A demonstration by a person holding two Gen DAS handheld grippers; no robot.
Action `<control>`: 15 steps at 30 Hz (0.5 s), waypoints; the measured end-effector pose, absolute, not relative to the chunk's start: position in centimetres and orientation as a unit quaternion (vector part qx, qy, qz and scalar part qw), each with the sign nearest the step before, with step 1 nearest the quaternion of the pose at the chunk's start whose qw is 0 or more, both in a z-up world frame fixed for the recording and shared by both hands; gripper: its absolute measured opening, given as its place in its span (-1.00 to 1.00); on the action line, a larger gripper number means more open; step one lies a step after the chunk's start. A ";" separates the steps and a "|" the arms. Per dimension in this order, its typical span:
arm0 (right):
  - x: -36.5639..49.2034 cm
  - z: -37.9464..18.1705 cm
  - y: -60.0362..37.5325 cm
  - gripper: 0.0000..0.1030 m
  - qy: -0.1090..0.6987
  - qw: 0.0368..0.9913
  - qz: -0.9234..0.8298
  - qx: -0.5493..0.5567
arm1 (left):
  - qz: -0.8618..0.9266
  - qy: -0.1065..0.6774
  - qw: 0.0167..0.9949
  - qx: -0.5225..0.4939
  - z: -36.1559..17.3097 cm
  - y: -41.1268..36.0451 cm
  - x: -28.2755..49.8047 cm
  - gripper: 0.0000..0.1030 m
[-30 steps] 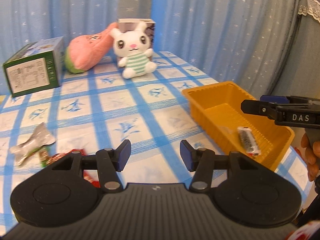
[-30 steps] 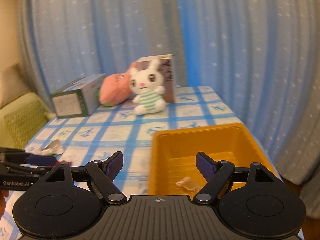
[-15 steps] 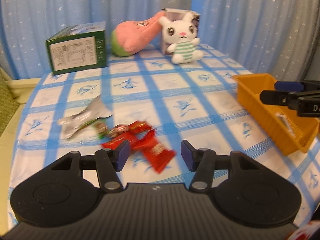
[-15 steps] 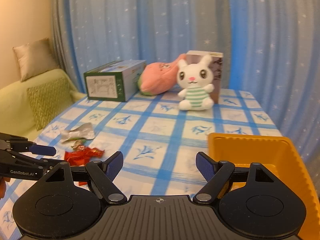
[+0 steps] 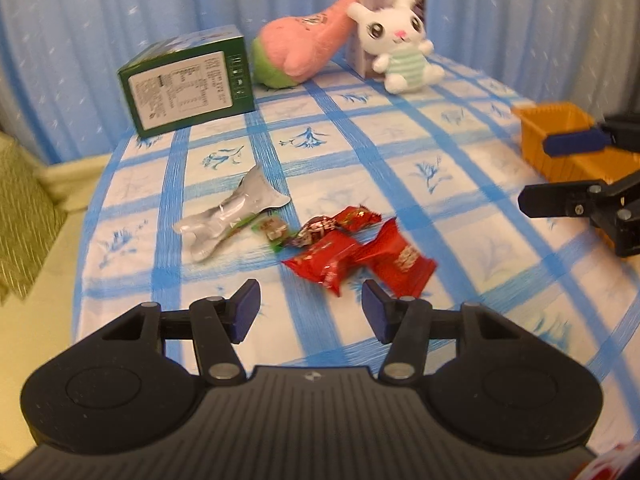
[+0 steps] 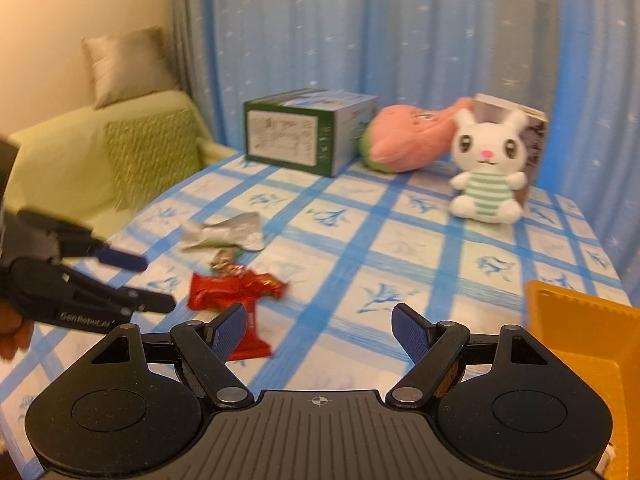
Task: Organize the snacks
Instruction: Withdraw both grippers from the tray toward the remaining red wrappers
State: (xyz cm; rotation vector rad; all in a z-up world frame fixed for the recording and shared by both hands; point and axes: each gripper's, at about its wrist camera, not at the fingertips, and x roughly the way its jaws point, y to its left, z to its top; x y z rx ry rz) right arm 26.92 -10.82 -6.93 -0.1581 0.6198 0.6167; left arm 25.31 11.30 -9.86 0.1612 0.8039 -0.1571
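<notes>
Two red snack packets (image 5: pixel 332 266) (image 6: pixel 224 292) lie on the blue-checked tablecloth. A small twisted candy (image 5: pixel 320 230), a green-wrapped sweet (image 5: pixel 273 233) and a crumpled silver packet (image 5: pixel 228 216) (image 6: pixel 224 236) lie just beyond them. My left gripper (image 5: pixel 310 308) (image 6: pixel 154 284) hovers open just short of the red packets, with nothing between its fingers. My right gripper (image 6: pixel 320 322) (image 5: pixel 538 174) is open and empty too, to the right of the pile, with its left finger in front of one red packet. The orange bin (image 5: pixel 560 136) (image 6: pixel 580 320) stands at the right.
At the back of the table stand a green box (image 5: pixel 188 84), a pink plush (image 5: pixel 300 52), a white bunny toy (image 5: pixel 400 48) and a carton behind it. A green sofa with a cushion (image 6: pixel 128 64) lies past the left edge. Blue curtains hang behind.
Both views have swung left, away from the orange bin and onto the snack pile. Both grippers moved left and slightly down toward the packets. Their jaws look unchanged.
</notes>
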 end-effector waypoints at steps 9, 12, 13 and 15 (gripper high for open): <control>27.3 -8.7 -8.1 0.54 0.321 0.880 0.335 -0.097 | -0.096 0.412 0.900 0.101 -10.5 12.0 26.5 0.01; 27.7 -9.2 -7.1 0.53 0.327 0.873 0.347 -0.098 | -0.093 0.415 0.900 0.095 -10.5 12.4 27.1 0.01; 27.8 -9.4 -6.8 0.53 0.330 0.871 0.351 -0.098 | -0.092 0.416 0.900 0.092 -10.5 12.5 27.2 0.01; 28.2 -9.9 -6.2 0.53 0.336 0.866 0.358 -0.098 | -0.092 0.415 0.900 0.093 -10.4 12.6 27.4 0.01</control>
